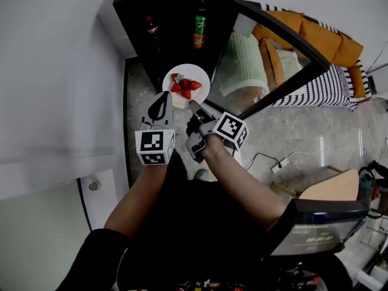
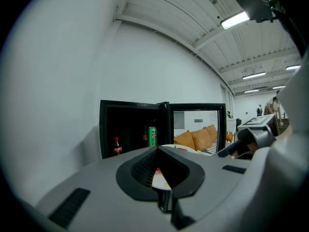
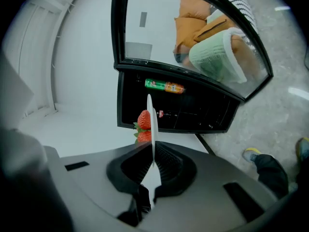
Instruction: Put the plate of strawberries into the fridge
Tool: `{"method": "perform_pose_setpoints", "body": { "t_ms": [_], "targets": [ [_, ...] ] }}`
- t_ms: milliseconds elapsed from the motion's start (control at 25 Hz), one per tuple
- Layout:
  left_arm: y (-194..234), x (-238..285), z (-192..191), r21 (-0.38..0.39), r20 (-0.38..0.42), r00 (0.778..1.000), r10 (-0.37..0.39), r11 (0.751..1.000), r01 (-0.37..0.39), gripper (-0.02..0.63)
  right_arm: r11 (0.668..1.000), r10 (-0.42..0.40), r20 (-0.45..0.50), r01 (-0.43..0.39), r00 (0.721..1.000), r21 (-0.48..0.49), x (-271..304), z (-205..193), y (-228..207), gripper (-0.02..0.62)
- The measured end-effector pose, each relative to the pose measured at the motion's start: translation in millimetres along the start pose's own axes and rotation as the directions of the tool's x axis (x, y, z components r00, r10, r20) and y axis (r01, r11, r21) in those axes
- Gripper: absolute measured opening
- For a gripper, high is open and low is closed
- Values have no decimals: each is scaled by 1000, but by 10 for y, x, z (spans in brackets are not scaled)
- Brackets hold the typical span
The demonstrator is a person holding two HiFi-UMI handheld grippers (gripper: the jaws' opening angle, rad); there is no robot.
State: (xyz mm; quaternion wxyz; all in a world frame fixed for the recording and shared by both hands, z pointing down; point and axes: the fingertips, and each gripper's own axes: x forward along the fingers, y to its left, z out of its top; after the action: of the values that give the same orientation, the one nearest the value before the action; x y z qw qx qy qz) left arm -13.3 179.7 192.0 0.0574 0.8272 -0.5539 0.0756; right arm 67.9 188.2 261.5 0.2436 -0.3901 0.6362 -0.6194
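A white plate [image 1: 203, 96] with several strawberries [image 1: 185, 86] hangs level in front of the open black mini fridge [image 1: 176, 35]. My left gripper [image 1: 163, 102] is shut on the plate's near left rim. My right gripper [image 1: 195, 108] is shut on its near right rim. In the left gripper view the plate [image 2: 186, 149] shows between that gripper's [image 2: 161, 178] closed jaws. Seen from the right gripper view, the plate [image 3: 151, 124] is edge-on in the right gripper [image 3: 152, 163], with strawberries [image 3: 143, 121] beside it. Behind it is the fridge [image 3: 178, 110].
The fridge's glass door [image 1: 267, 59] swings open to the right. Inside stand a cola bottle [image 1: 150, 26] and a green can [image 1: 199, 30]. A white wall [image 1: 54, 71] is on the left. An orange sofa [image 1: 315, 32], a striped rug [image 1: 315, 90] and a floor cable [image 1: 276, 162] lie to the right.
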Motion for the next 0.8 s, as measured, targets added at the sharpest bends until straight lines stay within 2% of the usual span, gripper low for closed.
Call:
{"method": "perform_pose_setpoints", "body": {
  "t_ms": [200,440,600,680,800],
  "targets": [
    [412,536,110,-5,-37,999,-30,1000,30,5,998,-19,29,17,999,57,581,226,40,18],
    [1045,1611,600,9,-128,988,-92,996,94,5,986,-68,64,57,996,156,1580,782,372,18],
    [1352,2231,187,-16,-183,969,-165,986,165,5,979,-109,100,90,989,185,2145,938,5,18],
    [1366,2323,-21,-23,-186,963,-196,981,195,5,978,-114,121,90,986,189,2200,927,-178,18],
    [1323,2252,-48,-34,-172,960,-222,975,219,5,971,-112,140,79,984,224,2115,864,-244,18]
  ]
}}
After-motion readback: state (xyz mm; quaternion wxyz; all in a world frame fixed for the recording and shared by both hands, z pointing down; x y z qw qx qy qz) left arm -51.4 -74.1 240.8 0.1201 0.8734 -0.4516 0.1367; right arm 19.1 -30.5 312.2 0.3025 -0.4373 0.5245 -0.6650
